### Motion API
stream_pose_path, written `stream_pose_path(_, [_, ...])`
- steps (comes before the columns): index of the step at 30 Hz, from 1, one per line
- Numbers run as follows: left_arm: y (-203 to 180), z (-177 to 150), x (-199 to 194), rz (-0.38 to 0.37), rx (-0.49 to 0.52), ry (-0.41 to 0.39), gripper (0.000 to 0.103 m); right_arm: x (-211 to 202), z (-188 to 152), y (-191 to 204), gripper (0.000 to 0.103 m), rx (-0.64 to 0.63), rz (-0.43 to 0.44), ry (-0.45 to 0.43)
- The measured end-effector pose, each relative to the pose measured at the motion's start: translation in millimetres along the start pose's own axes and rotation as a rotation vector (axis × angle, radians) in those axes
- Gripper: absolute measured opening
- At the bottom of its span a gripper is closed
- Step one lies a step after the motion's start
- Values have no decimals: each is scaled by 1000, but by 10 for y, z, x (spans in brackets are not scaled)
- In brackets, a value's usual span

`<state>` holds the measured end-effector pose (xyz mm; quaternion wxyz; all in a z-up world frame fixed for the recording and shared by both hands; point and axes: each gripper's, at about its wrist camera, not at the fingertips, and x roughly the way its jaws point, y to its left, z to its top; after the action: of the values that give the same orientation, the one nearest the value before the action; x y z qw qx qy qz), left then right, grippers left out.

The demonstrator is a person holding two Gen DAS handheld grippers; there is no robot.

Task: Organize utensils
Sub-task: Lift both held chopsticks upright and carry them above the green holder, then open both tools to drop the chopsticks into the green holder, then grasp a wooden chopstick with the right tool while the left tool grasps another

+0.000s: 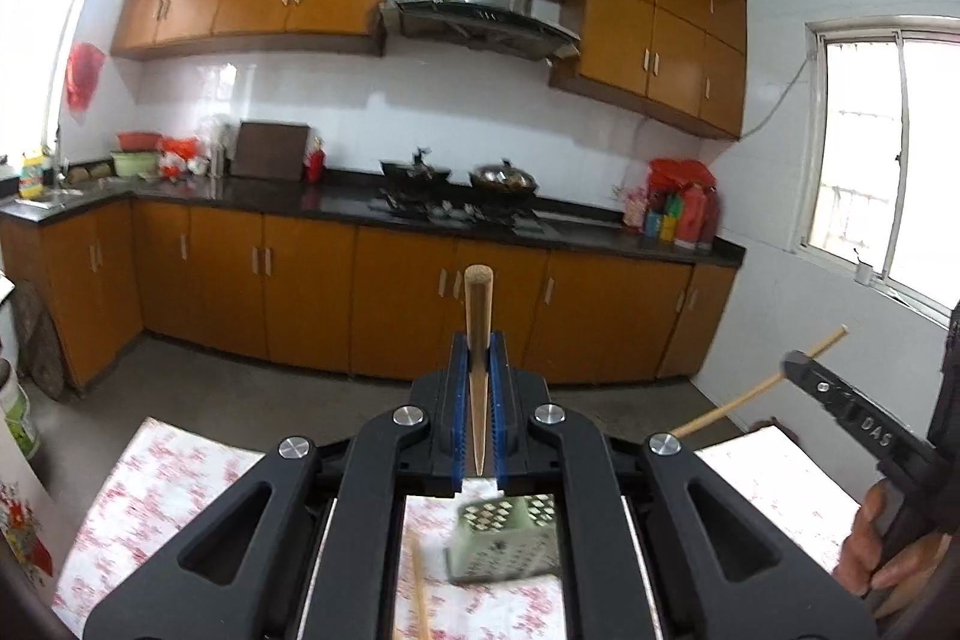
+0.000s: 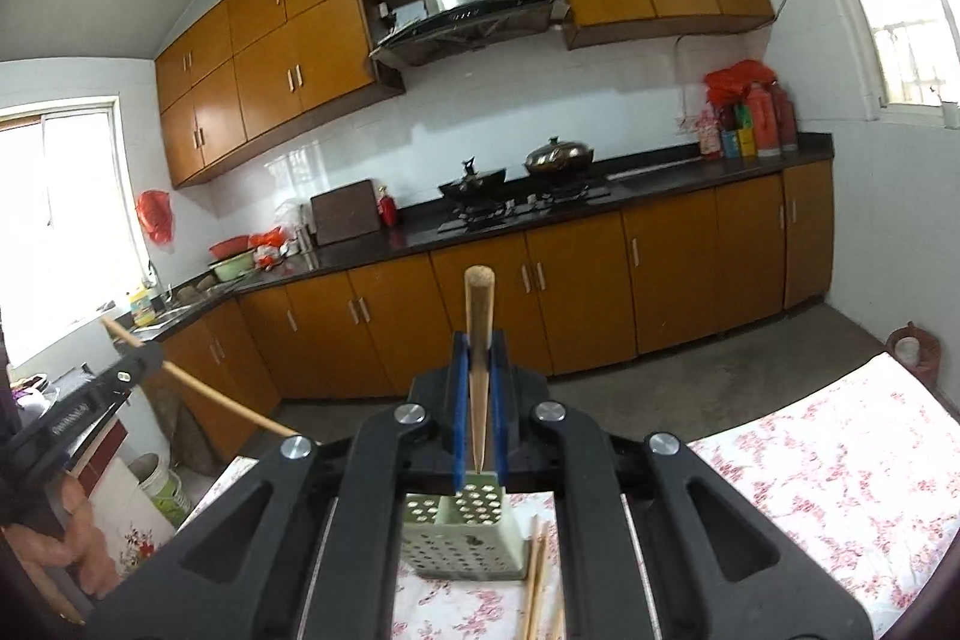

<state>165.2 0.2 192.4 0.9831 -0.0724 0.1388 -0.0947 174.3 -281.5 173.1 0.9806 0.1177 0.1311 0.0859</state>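
Mid-sort: left gripper (image 1: 478, 340) and right gripper (image 2: 478, 340) each clamped on a tapered wooden chopstick (image 1: 478, 334). Next up, probably dropping both into the pale green perforated plastic holder (image 2: 465, 538).

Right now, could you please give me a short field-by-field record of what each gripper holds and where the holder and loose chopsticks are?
left gripper: shut on one wooden chopstick, thick end pointing away from the camera
right gripper: shut on second chopstick, held the same way
holder: green perforated utensil holder, on the floral tablecloth, below both grippers
loose chopsticks: lying on the cloth at the holder's right side
holder contents: cannot tell from these views
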Motion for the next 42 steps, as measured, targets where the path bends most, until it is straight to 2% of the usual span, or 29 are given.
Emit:
stream_pose_path(11, [-57, -392, 376, -29, 3, 149, 7, 492, -385, 52, 8, -16, -16, 143])
stream_pose_path(18, [32, -541, 545, -12, -14, 214, 7, 612, -525, 58, 11, -10, -31, 182])
stream_pose_path(24, [87, -474, 462, -6, -44, 202, 9, 454, -480, -42, 20, 18, -54, 153])
stream_pose_path(25, [82, -444, 443, -4, -48, 193, 13, 418, -468, -63, 21, 19, -59, 145])
stream_pose_path(26, [90, -428, 423, -2, -50, 187, 23, 387, -436, -99, 21, 19, -67, 135])
stream_pose_path(28, [97, -373, 318, 9, -54, 153, 35, 280, -425, -148, 23, 18, -87, 116])
stream_pose_path(32, [203, -323, 120, 32, -54, 112, 36, 120, -519, -361, 25, 39, -144, 112])
stream_pose_path(37, [487, -505, -12, 104, -64, 116, 36, 213, -985, -751, 26, 82, -221, 236])
stream_pose_path(42, [863, -953, 63, 204, -78, 217, 36, 560, -1669, -897, 27, 98, -210, 441])
